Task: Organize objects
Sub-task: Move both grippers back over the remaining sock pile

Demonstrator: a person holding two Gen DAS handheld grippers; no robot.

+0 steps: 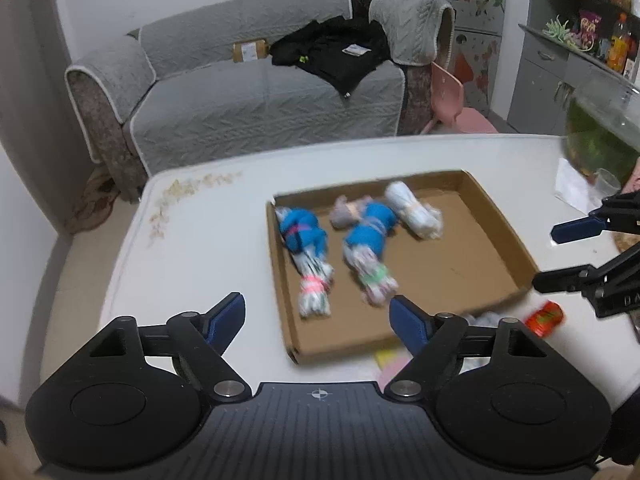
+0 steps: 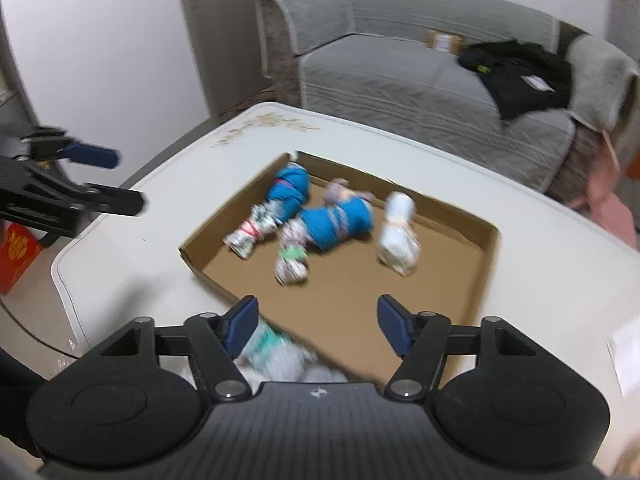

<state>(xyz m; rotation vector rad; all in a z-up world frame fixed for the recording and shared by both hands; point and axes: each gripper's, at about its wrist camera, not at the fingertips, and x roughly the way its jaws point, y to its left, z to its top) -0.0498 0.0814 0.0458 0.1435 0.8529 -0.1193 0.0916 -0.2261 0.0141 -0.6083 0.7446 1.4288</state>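
On the white table [image 1: 192,248] sits a shallow cardboard tray [image 1: 460,248], open at the top, with low walls on all sides. Three rolled fabric bundles lie on the tray floor, grouped toward its far left portion as the left wrist view shows it:

1. Left blue bundle [image 1: 306,256]: blue upper part, white patterned lower part, tied with a pink band. It lies close to the tray's left wall.
2. Middle blue bundle [image 1: 368,248]: blue centre, grey end toward the far wall, white patterned end with a green band toward the near wall. It lies just beside bundle 1.
3. White bundle [image 1: 414,210]: lies just beside the far end of bundle 2.

The rest of the tray floor is bare. Motion blur prevents finer detail.

Left gripper [image 1: 318,316]: jaws stand wide apart, nothing between the pads. It hangs above the tray's near left corner.

Right gripper [image 2: 316,322]: jaws stand apart, no object gripped. It hangs above the tray's near edge. A loose white and green fabric item [image 2: 276,354] lies on the table below its left finger, outside the tray; contact cannot be determined.

A small red object [image 1: 545,317] lies on the table near the tray's near right corner. Behind the table stands a grey sofa [image 1: 240,92] carrying a black garment [image 1: 332,54].
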